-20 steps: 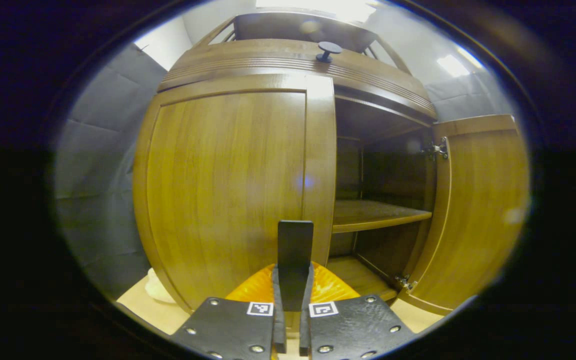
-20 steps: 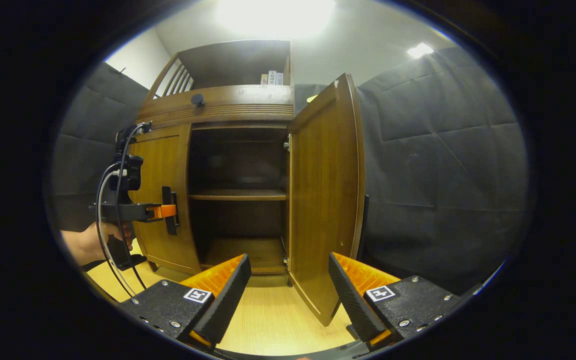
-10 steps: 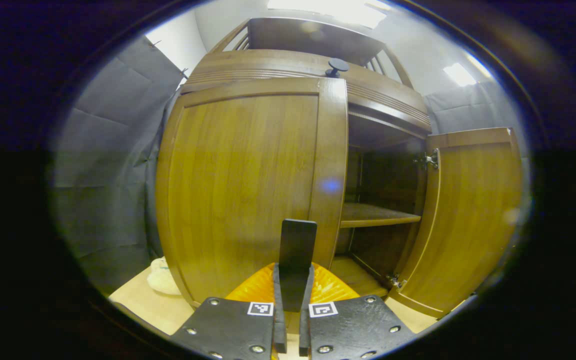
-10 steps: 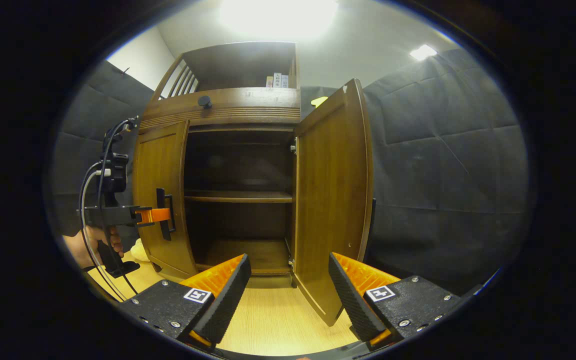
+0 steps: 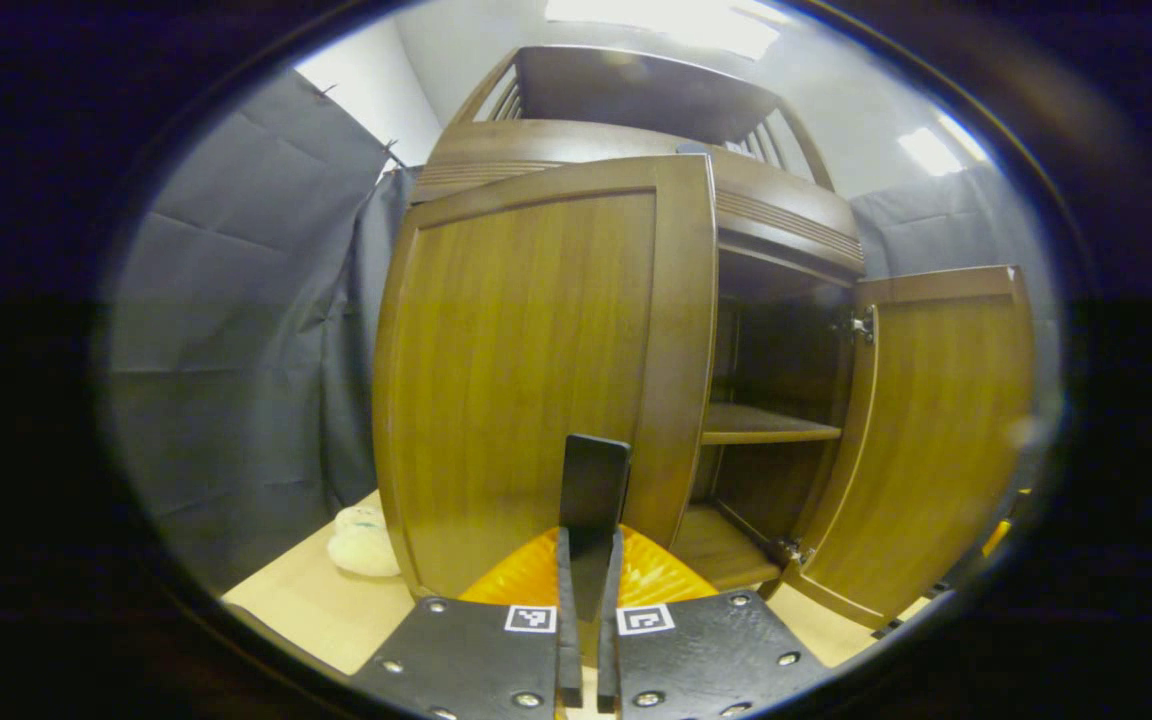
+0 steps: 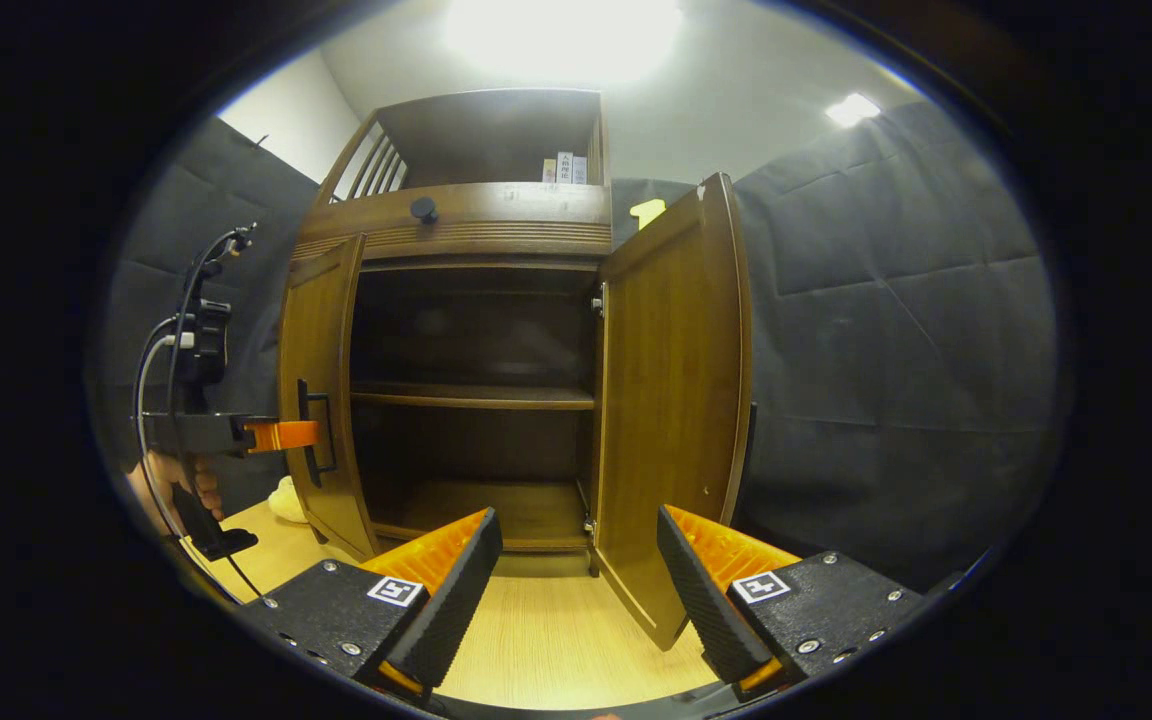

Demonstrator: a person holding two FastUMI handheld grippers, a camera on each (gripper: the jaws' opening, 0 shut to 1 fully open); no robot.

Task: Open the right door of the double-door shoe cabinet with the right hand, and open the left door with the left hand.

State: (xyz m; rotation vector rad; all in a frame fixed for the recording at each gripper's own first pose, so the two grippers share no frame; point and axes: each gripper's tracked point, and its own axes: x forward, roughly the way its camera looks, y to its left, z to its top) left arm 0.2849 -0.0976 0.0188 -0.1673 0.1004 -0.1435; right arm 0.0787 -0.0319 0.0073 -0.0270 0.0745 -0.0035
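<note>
A: Where is the left gripper point(image 5: 586, 600)?

B: In the left gripper view its fingers point(image 5: 566, 640) are pinched together on the dark handle point(image 5: 593, 495) of the left door point(image 5: 536, 370), the handle rising straight up between them. In the right gripper view the same gripper point(image 6: 281, 436) shows far to the left, held by a hand point(image 6: 171, 485), its tips at the handle point(image 6: 314, 433).

A: And how does that door stand?

B: Partly swung out. From the right gripper view the left door point(image 6: 321, 390) angles away from the cabinet front, and the dark inside is open beside it.

A: The right gripper point(image 6: 579, 590)?

B: Spread wide, with nothing between its fingers point(image 6: 456, 590). The right door point(image 6: 671, 400) is ahead of it and slightly to its right, apart from both fingers, swung well out from the shoe cabinet point(image 6: 476, 225).

A: What is inside?

B: One shelf point(image 6: 476, 397) across the middle and a bottom board; I see nothing on them, though it is dim. In the left gripper view the right door point(image 5: 926, 440) stands open to the right of the gripper, hinges on its inner edge.

A: Anything else around?

B: A round dark knob point(image 6: 424, 209) sits on the band above the doors. A pale soft object point(image 5: 361, 540) lies on the wooden floor point(image 6: 556, 640) to the left of the left door; I can't tell what it is.
</note>
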